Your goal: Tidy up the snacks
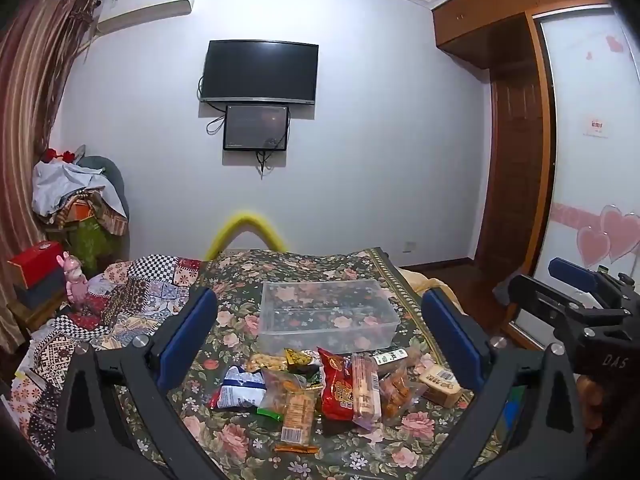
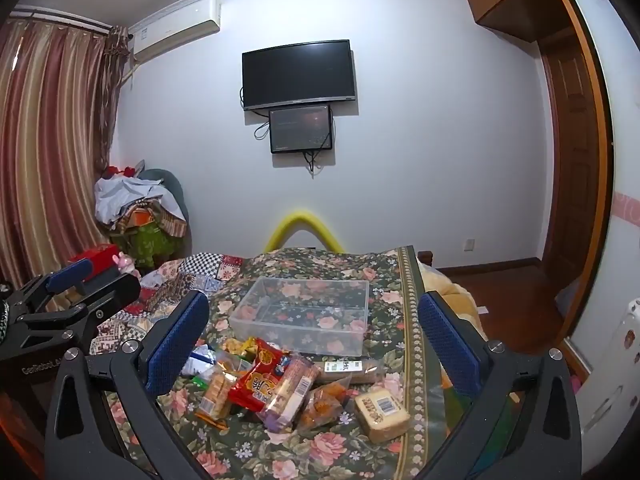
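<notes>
Left wrist: red snack packet (image 1: 338, 386) lies lengthwise, pointing toward clear bin (image 1: 328, 316).

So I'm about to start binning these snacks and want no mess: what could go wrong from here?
The snack packets lie overlapped in a heap, so closing on the red bag may drag or pinch its neighbours too. The clear box is light and sits on soft floral cloth, so a bump could shove it. The beige block lies near the cloth's edge and might slide off.
</notes>
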The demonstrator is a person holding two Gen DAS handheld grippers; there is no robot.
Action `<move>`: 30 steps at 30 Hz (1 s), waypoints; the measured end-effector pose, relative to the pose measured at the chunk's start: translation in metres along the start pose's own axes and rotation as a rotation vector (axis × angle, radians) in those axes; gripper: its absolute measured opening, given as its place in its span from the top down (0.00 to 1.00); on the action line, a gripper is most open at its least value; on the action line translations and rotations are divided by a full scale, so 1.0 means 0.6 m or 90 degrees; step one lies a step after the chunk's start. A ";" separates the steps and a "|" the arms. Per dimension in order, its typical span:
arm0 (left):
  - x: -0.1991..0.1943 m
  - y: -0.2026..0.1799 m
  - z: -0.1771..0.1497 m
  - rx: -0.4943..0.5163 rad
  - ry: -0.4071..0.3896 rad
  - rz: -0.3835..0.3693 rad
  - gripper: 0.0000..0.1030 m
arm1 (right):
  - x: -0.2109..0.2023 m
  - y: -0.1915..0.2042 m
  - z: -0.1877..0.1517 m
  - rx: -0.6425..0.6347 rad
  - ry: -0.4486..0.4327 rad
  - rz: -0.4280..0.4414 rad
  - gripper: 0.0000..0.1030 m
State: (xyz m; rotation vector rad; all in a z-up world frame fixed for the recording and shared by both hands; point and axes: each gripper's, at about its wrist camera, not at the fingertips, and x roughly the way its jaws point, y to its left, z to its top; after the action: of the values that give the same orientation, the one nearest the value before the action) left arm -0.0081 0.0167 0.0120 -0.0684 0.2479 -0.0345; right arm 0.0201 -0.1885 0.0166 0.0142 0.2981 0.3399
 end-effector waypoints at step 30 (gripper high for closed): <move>0.017 -0.013 -0.015 -0.009 0.005 -0.002 0.00 | 0.004 -0.008 -0.004 0.015 0.007 0.000 0.00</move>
State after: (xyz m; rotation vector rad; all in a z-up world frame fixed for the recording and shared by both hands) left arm -0.0003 0.0081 0.0015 -0.0828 0.2562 -0.0361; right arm 0.0231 -0.1926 0.0133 0.0349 0.3127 0.3369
